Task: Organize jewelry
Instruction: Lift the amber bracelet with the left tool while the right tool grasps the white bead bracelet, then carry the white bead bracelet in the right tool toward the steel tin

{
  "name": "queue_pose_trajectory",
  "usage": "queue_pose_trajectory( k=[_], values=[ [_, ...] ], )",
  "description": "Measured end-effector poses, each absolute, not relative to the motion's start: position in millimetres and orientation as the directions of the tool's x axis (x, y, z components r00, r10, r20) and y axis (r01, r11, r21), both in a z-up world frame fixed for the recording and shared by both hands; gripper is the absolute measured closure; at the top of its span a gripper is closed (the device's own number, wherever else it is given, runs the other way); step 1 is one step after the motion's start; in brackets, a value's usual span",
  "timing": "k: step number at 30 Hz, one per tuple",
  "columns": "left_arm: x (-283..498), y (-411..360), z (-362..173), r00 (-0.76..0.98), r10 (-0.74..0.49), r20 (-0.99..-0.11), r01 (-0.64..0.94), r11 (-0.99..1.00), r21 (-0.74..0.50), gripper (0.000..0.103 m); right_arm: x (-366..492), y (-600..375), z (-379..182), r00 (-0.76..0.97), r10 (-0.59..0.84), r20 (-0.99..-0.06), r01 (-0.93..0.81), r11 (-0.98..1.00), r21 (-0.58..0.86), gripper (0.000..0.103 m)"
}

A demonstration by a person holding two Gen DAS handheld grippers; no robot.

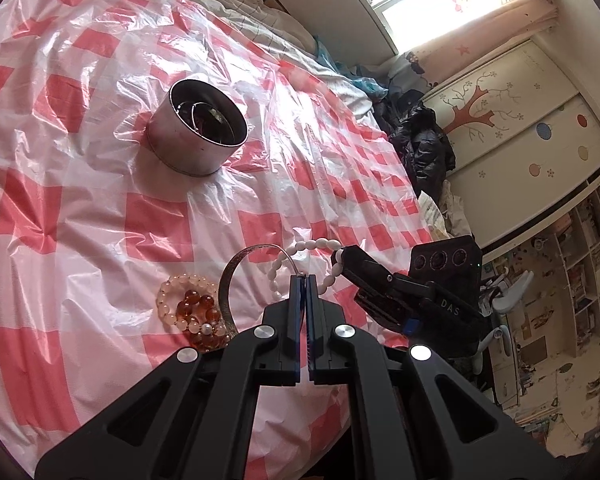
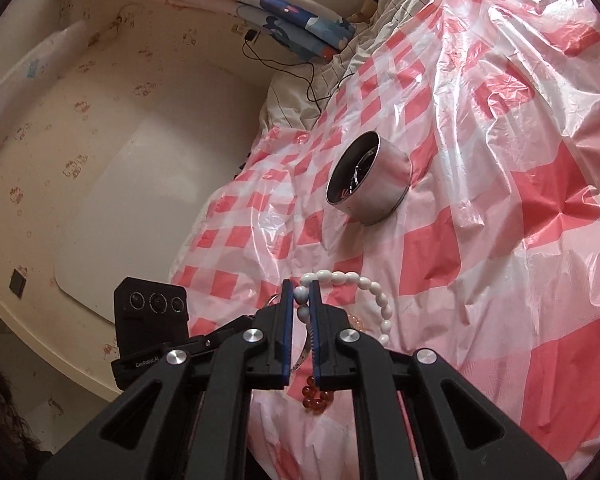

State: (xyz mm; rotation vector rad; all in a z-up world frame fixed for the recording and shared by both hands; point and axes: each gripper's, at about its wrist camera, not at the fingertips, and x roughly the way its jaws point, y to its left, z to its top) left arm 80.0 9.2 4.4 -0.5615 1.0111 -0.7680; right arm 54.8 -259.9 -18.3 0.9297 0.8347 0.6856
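My left gripper [image 1: 304, 278] is shut on a thin silver bangle [image 1: 230, 276], which stands on edge above the sheet. Just to its right, my right gripper [image 1: 341, 257] is shut on a white bead bracelet [image 1: 312, 245]. In the right wrist view the white beads [image 2: 350, 278] sit pinched between the right gripper's [image 2: 302, 296] pads and loop out to the right. A pale pink bead bracelet [image 1: 172, 284] and an amber bead bracelet [image 1: 198, 308] lie on the sheet at the left. A round metal tin [image 1: 198, 132] [image 2: 370, 178] with jewelry inside stands farther off.
A crinkled red-and-white checked plastic sheet [image 1: 80, 208] covers the bed. Dark clothes [image 1: 420, 140] are piled at its far right edge, with wardrobes beyond. In the right wrist view a wall, a black cable [image 2: 300, 72] and a pillow [image 2: 292, 20] border the bed.
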Motion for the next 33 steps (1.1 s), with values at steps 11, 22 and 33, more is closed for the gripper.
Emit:
queue_pose_trajectory(
  k=[11,22,33],
  values=[
    [81.5,8.7,7.6,0.323,-0.779,-0.538,0.305,0.624,-0.720,0.101,57.9,-259.5,-22.8,0.496,0.808,-0.318,-0.141,0.437,0.889,0.095],
    [81.3,5.7,8.6,0.322,-0.778,-0.539,0.306,0.625,-0.718,0.101,58.2,-258.9,-23.2,0.493,0.811,-0.315,-0.146,0.434,0.889,0.095],
    [82.5,1.9,9.7,0.321,-0.780,-0.537,0.313,0.623,-0.717,0.101,58.4,-257.5,-23.5,0.489,0.812,-0.319,-0.146,0.437,0.887,0.095]
  ],
)
